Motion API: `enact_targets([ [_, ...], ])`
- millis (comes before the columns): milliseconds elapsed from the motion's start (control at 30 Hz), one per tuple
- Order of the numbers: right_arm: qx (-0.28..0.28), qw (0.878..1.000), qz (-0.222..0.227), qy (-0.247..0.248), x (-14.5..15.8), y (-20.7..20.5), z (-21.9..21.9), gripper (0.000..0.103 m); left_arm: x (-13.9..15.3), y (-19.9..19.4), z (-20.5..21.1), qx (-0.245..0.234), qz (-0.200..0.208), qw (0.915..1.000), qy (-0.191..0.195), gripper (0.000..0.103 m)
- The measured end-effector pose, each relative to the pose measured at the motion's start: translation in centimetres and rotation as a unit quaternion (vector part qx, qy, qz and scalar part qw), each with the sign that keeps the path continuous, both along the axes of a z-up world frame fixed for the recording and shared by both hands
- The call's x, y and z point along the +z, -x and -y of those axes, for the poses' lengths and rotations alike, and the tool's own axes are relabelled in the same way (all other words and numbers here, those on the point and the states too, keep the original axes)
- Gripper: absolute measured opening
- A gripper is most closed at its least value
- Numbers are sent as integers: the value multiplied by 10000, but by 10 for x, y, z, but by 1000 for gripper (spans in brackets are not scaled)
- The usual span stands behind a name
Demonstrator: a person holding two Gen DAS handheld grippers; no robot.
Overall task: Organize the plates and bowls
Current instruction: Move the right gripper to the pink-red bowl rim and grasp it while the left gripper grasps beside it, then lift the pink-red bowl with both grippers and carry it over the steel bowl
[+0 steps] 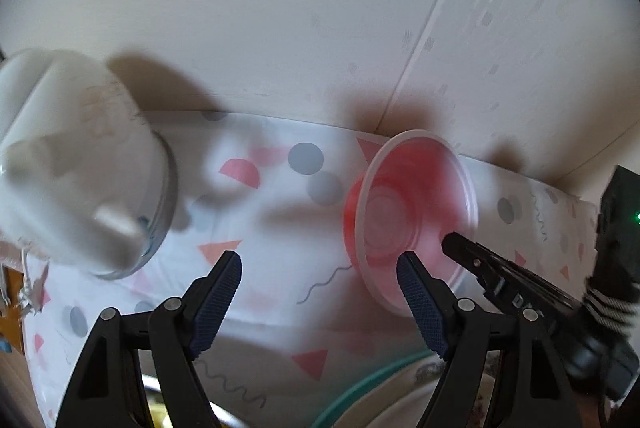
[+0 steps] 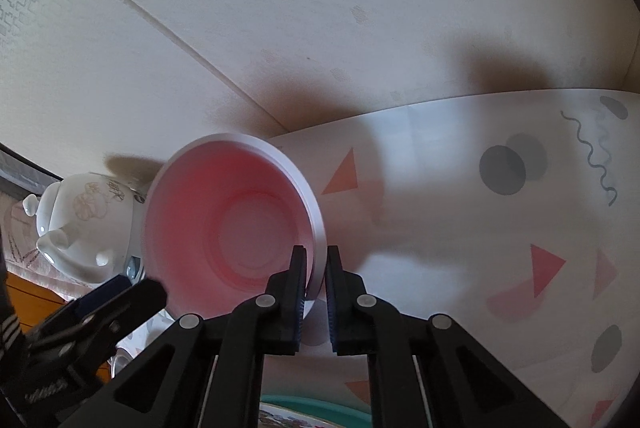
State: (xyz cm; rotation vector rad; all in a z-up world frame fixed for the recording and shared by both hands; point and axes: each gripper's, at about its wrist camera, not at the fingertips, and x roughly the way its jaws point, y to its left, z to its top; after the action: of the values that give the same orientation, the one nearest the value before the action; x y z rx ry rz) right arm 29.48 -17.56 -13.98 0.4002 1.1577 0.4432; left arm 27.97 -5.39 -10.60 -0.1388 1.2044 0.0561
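A pink plastic bowl [image 2: 224, 220] with a pale rim is tipped on its side above the patterned cloth, its inside facing the camera. My right gripper [image 2: 316, 268] is shut on the bowl's rim, one pad inside and one outside. In the left wrist view the same pink bowl [image 1: 404, 211] hangs tilted, with the right gripper's black fingers [image 1: 472, 260] on its lower right rim. My left gripper [image 1: 320, 276] stands open just left of the bowl, nothing between its blue pads. A plate with a teal rim [image 1: 360, 388] lies below, partly hidden.
A white ceramic pot [image 2: 84, 224] with a faint flower drawing sits left of the bowl, over a glass bowl [image 1: 160, 203]. The cloth [image 2: 460, 211] with dots, triangles and squiggles covers the table up to the pale wall [image 1: 280, 7]. Bare wood [image 2: 36, 288] shows at far left.
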Motion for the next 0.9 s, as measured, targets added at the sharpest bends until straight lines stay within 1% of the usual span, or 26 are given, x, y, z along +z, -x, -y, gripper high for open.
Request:
enact_targets([
  [67, 12, 10000, -1, 30, -3, 1, -7, 9, -5, -5, 3, -77, -6, 10000, -35, 76],
  [100, 7, 10000, -8, 32, -4, 1, -7, 9, -7, -7, 5, -138, -14, 9999, -74, 70],
  [133, -2, 10000, -24, 24, -5, 2, -7, 9, -9, -9, 7, -174, -40, 9998, -120, 62],
  [167, -10, 10000, -38, 12, -6, 2, -7, 9, -11, -10, 8, -208, -65, 9997, -135, 58],
  [233, -38, 10000, -58, -5, -7, 2, -7, 9, -15, -12, 10, -296, -122, 9994, -91, 45],
  [300, -71, 9999, -81, -37, -9, 2, -8, 9, -19, -12, 13, -367, -148, 9992, -72, 40],
  [367, -81, 9999, -83, -48, -7, 0, -5, 9, -22, -12, 16, -450, -151, 9988, -124, 31],
  [433, -66, 9999, -78, -70, -7, 0, -2, 9, -24, -12, 19, -553, -203, 9982, -149, 17],
  [500, -51, 9999, -65, -88, -6, 2, 0, 9, -25, -11, 21, -640, -213, 9976, -162, 11],
  [567, -41, 9999, -52, -94, -6, 2, 5, 7, -23, -8, 21, -668, -169, 9974, -194, 10],
  [700, -22, 9999, -16, -166, -2, 5, 8, 7, -19, -4, 13, -605, -146, 9980, -68, 10],
  [900, 61, 9996, 67, -268, 11, 14, 4, 7, -3, 11, 5, -460, 9, 9989, 10, 10],
])
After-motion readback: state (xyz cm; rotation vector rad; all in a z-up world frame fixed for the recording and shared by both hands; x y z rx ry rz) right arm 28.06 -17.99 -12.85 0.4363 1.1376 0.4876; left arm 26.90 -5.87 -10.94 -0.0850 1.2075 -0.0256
